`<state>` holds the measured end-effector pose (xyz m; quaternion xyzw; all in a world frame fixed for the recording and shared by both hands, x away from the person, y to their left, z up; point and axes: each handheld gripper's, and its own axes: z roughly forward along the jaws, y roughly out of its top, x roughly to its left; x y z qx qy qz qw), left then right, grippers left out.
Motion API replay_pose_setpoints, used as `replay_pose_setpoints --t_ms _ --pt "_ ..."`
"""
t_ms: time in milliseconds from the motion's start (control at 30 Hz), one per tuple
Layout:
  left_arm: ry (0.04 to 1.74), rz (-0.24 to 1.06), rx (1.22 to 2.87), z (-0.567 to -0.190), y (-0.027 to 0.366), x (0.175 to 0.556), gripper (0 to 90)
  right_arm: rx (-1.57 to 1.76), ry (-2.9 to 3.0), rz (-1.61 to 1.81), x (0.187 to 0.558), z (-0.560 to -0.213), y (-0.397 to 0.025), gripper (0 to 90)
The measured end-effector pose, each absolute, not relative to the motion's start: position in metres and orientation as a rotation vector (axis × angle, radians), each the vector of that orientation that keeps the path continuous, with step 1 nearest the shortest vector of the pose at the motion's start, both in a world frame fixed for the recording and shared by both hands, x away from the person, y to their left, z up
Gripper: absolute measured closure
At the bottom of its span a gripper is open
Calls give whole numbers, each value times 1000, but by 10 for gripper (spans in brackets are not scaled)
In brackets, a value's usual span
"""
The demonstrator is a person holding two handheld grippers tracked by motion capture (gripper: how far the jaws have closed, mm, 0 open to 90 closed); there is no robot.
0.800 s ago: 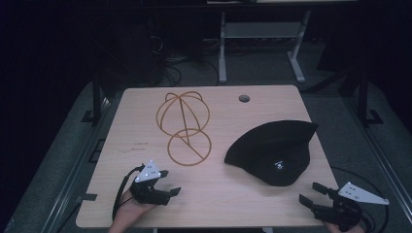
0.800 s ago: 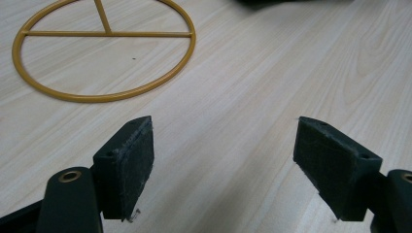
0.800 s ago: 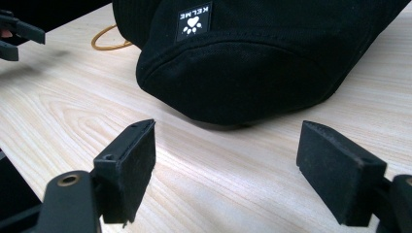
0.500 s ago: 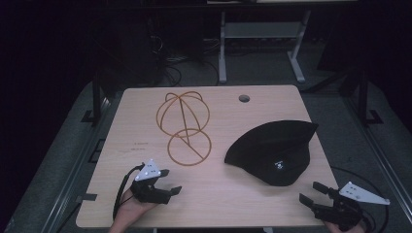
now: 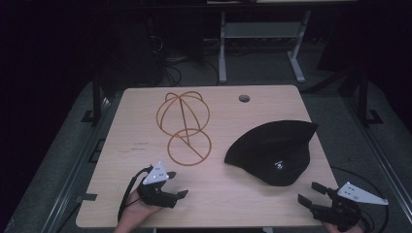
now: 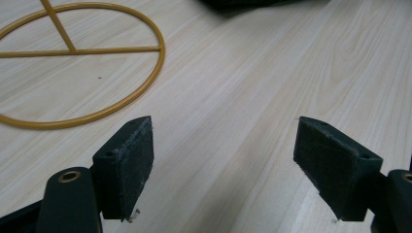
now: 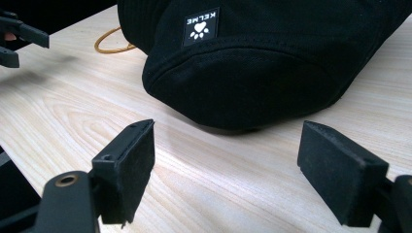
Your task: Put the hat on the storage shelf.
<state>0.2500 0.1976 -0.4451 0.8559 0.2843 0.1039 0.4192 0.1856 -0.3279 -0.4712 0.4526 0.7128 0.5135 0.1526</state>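
The gold wire hat stand, two hoops joined by thin straight rods, lies flat on the left half of the pale wooden table. Its long axis runs from the near hoop away toward the far edge, with the domed wire cage at the far end. In the left gripper view the near hoop lies ahead and to the left of the jaws, apart from them.

The left gripper rests low at the near edge of the table, just on the near side of that hoop, held by a hand. Its jaws are spread wide with bare wood between the pads and nothing gripped.

To the right, the black fabric cap sits crown up on the right half of the table, well apart from the wire stand. Its long axis slants from the rounded near-left end to a pointed corner at the far right. A small white paw logo faces the near edge.

A round grommet hole lies near the far edge of the table, clear of both things.

The right gripper hovers at the near right corner, jaws parted and empty. The cap lies just ahead of them, not touching, with open wood between.
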Motion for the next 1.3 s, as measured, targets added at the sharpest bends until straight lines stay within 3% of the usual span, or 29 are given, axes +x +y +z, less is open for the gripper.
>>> replay_pose_setpoints --t_ms 1300 --pt "582 160 2156 -425 116 284 237 1307 2000 1504 184 -469 -334 206"
